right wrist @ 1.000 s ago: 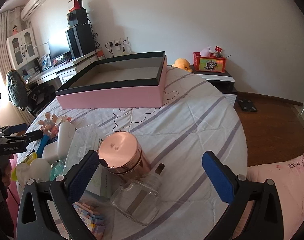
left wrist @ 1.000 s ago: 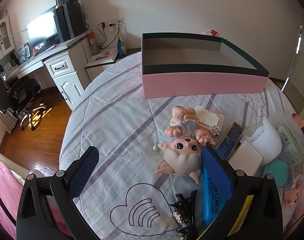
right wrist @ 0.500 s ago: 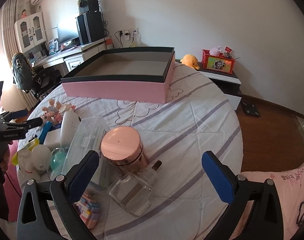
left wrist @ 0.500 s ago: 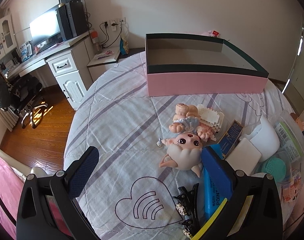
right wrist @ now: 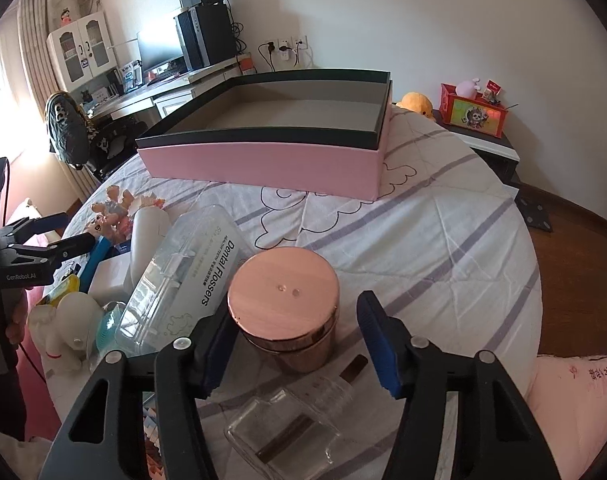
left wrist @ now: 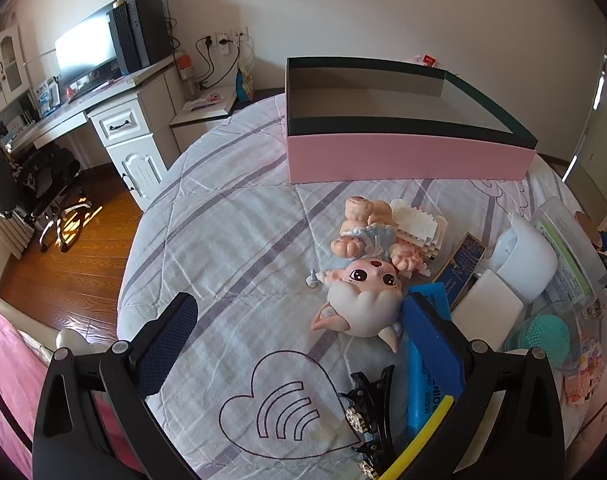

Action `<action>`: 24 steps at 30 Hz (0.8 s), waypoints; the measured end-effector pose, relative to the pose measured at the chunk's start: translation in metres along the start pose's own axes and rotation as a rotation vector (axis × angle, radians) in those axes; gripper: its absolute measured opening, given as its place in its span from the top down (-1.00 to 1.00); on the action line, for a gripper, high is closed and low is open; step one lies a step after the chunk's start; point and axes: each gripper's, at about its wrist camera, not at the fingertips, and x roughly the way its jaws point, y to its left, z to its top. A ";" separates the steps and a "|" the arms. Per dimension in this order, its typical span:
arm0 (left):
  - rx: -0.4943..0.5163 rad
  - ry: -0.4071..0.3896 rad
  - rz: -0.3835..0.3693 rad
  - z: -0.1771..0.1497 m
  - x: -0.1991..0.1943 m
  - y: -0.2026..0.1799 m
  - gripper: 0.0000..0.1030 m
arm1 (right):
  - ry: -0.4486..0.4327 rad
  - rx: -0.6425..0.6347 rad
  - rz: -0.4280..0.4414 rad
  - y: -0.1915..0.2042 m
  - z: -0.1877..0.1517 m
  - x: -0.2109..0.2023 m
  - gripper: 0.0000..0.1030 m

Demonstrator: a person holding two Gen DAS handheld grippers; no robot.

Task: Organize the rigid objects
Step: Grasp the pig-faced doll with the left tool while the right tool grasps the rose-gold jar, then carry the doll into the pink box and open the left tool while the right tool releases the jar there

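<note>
A bed (left wrist: 231, 240) with a pale, purple-striped quilt carries everything. A pink box (left wrist: 403, 156) with a dark rim sits at its far side. Nearer lie a doll (left wrist: 363, 300), a black hair clip (left wrist: 369, 412), a copper-lidded jar (right wrist: 287, 312), a floss case (right wrist: 195, 276) and what may be a clear glass bottle (right wrist: 287, 428).

White walls (left wrist: 383, 8), wooden floor (left wrist: 63, 264), white desk (left wrist: 115, 120) with monitor (left wrist: 85, 50), sunlit curtains (right wrist: 35, 52)
</note>
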 end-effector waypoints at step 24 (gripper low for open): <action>0.035 0.003 -0.054 0.020 0.018 -0.015 -0.06 | -0.047 0.033 0.020 -0.004 0.006 0.009 0.05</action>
